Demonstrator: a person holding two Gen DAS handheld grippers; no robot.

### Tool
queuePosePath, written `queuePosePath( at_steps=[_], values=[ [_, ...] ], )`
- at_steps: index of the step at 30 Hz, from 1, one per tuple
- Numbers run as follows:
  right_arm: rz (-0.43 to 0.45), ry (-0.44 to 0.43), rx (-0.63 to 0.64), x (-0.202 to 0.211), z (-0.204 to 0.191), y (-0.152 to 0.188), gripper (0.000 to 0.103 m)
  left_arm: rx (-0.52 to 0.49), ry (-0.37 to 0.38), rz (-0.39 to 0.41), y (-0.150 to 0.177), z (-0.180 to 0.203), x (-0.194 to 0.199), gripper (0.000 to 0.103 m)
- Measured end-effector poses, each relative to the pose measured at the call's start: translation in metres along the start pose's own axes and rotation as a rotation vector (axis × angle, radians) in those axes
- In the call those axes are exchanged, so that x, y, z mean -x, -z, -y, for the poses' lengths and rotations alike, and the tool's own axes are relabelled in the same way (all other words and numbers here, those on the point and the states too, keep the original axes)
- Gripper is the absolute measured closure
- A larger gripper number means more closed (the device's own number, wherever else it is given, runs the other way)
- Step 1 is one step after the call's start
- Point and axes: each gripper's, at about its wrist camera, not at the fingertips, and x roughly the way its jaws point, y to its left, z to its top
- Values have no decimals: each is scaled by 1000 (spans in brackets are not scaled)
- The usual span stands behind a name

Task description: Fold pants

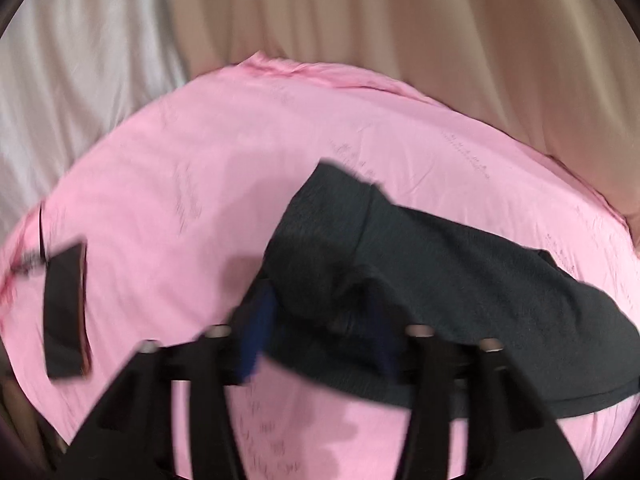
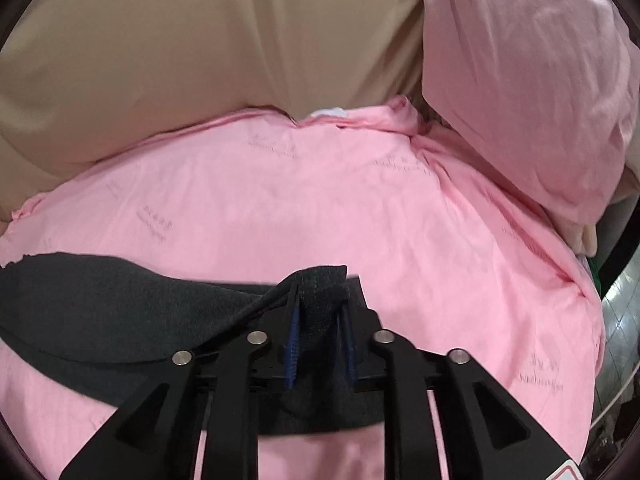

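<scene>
Dark pants (image 2: pixel 100 308): spread across pink sheet (image 2: pixel 320 200). Right gripper (image 2: pixel 320 332): jaws clamped on one bunched pants edge. Left gripper (image 1: pixel 316 344): blurred, jaws apart, cloth between them; grip unclear. Phone (image 1: pixel 66 308): on sheet, apart.

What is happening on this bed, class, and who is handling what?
A person holding two handheld grippers is folding dark charcoal knit pants on a pink printed bedsheet. The right gripper is shut on a bunched edge of the pants. The left gripper is at another part of the fabric, though blur hides its grip. A flat black phone-like object lies apart on the sheet.
</scene>
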Motion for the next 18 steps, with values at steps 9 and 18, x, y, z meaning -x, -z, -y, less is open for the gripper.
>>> queuePosePath(
  at_steps=[9,18],
  values=[
    [98,8,-136,66,16,32,48,352,261,15,21,-32,23,5],
    [75,-45,-135,71,-13,50,47,405,365,-107,-14,-16,-27,92]
  ],
)
